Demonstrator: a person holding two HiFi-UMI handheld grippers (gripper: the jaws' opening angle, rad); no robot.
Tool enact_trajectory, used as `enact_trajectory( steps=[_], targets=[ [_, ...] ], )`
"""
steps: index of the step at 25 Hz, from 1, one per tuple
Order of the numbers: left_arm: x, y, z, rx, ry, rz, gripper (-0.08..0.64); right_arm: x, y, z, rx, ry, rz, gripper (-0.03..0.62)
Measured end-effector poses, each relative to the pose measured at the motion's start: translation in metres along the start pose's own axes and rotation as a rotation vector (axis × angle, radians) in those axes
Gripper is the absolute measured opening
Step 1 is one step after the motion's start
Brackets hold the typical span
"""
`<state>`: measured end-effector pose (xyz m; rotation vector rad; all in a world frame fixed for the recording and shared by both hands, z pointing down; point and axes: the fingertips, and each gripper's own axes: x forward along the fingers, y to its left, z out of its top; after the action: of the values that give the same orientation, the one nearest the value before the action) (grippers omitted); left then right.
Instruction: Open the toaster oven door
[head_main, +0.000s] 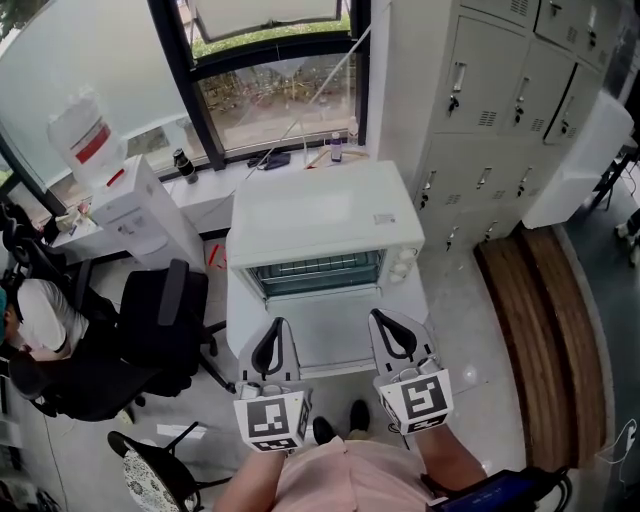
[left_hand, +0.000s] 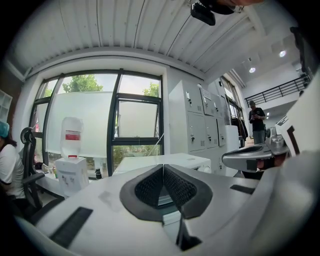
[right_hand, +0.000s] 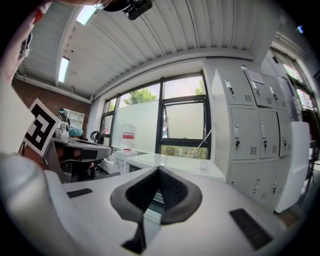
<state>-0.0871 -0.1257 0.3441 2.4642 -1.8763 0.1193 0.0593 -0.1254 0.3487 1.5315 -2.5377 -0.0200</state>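
The white toaster oven (head_main: 320, 215) stands in front of me in the head view, with rack bars (head_main: 315, 272) showing in its front and knobs (head_main: 402, 265) at the right. A flat white surface (head_main: 335, 335) reaches from that front toward me; whether it is the door or a table I cannot tell. My left gripper (head_main: 276, 324) and right gripper (head_main: 379, 316) hover over that surface, just short of the front, both shut with nothing held. The left gripper view has the pads (left_hand: 150, 185) pressed together before the oven top (left_hand: 165, 161). The right gripper (right_hand: 159, 171) looks the same.
A water dispenser (head_main: 125, 200) and a black office chair (head_main: 160, 320) stand to the left, near a seated person (head_main: 35, 320). Grey lockers (head_main: 500, 100) and a wooden bench (head_main: 545, 330) fill the right. Small bottles (head_main: 335, 148) sit on the windowsill behind the oven.
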Motion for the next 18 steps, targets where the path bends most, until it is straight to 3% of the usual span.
enact_trajectory(
  steps=[18],
  targets=[
    [0.0068, -0.0088, -0.0038, 0.005, 0.017, -0.010, 0.014, -0.0041, -0.0082, -0.0018, 0.016, -0.013, 0.005, 0.002]
  ],
)
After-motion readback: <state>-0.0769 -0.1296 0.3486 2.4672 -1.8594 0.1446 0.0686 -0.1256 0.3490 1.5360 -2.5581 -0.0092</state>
